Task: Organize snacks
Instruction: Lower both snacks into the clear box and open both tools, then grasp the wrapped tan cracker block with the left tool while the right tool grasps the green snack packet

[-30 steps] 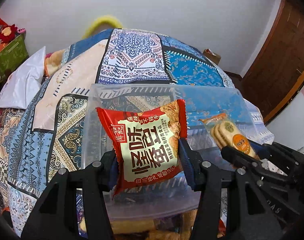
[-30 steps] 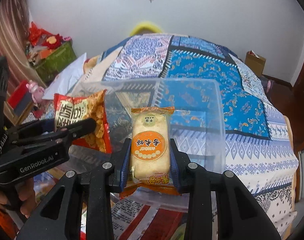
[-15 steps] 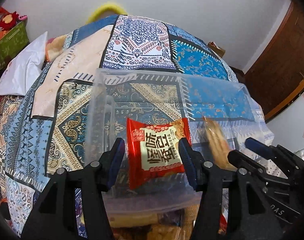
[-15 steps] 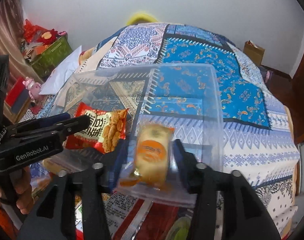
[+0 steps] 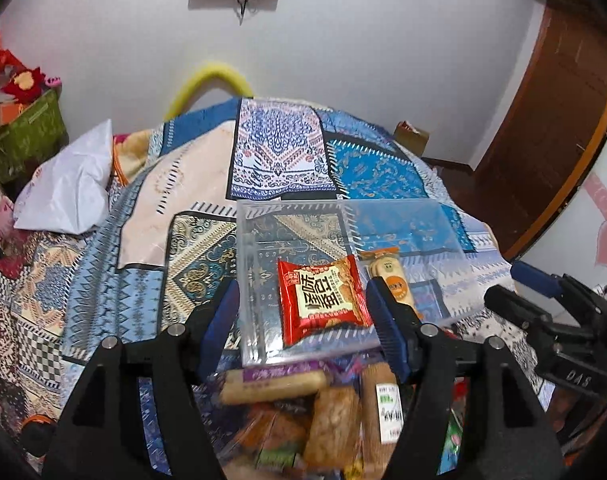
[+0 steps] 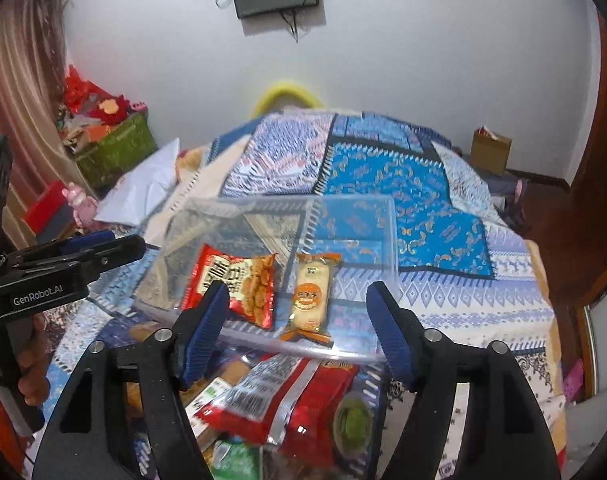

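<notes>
The red snack packet (image 5: 321,300) and the pale rice-cracker packet (image 6: 311,294) lie side by side on the floor of the clear plastic box (image 5: 343,208), which sits on the patterned bedspread (image 5: 279,152). The red one is toward the box's left half, the cracker just to its right; whether they touch is hard to tell. Neither is gripped. The left hand-held gripper (image 5: 303,320) has its jaws apart and opening, with the red packet seen between them but clear of the pads. The right hand-held gripper (image 6: 297,316) is likewise apart and opening, nothing pressed between its pads.

In front of the box, nearest the cameras, lies a loose heap of unsorted snacks (image 6: 279,396), some overlapping and shiny.

Risks, as I judge them:
- The box is light and stands on soft bedding, so a nudge from either gripper against its near wall could slide or tip it and spill the two packets
- The heap is crowded, so closing on one wrapper may pinch a neighbour or drag several out together
- Slick foil can slip from the pads if caught only by an edge
- The two grippers work close together and could knock each other over the pile
</notes>
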Demonstrator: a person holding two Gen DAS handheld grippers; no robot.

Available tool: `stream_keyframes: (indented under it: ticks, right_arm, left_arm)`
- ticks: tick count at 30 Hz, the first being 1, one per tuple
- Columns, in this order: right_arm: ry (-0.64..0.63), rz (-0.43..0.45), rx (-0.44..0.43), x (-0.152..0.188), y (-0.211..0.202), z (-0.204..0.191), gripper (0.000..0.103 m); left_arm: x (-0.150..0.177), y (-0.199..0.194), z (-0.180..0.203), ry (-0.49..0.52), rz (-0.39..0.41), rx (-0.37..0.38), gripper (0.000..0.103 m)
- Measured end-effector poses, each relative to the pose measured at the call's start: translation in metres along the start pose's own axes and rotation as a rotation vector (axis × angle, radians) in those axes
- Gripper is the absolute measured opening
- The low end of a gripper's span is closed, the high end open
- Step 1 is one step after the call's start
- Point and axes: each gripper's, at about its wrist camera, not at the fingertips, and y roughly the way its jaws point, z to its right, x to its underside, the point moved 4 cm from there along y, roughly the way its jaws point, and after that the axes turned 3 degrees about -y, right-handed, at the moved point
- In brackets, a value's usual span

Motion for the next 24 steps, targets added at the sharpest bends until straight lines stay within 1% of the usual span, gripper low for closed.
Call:
stream_keyframes:
  ticks: [3,5,7,9,14,16,19,22,24]
  right_arm:
    - [-0.016,0.019,0.011,0.004,-0.012,-0.004,0.069]
    - [-0.022,0.024,0.017,0.009,-0.016,-0.007,0.073]
    - [-0.021,0.030,0.022,0.016,-0.020,-0.008,0.078]
    - [-0.023,0.026,0.027,0.022,-0.021,-0.010,0.079]
    - [-0.009,-0.018,0.022,0.046,-0.017,-0.013,0.079]
    - [0.000,-0.039,0.015,0.056,-0.017,-0.016,0.079]
    - [0.021,-0.076,0.000,0.076,-0.014,-0.021,0.079]
    - [0.036,-0.111,-0.020,0.093,-0.012,-0.027,0.079]
    - [0.036,-0.135,-0.013,0.101,-0.007,-0.030,0.079]
  left_arm:
    - [0.008,-0.017,-0.003,0.023,0.016,-0.009,0.068]
    - [0.015,-0.025,-0.005,0.040,0.018,-0.014,0.068]
    - [0.027,-0.032,-0.008,0.055,0.018,-0.020,0.068]
    - [0.038,-0.036,-0.013,0.058,0.009,-0.024,0.070]
    - [0.073,-0.034,-0.028,0.060,-0.046,-0.051,0.070]
    - [0.090,-0.030,-0.034,0.054,-0.080,-0.051,0.070]
    - [0.112,-0.028,-0.044,0.042,-0.111,-0.054,0.070]
    - [0.130,-0.029,-0.051,0.035,-0.130,-0.045,0.070]
    - [0.140,-0.027,-0.055,0.032,-0.147,-0.039,0.070]
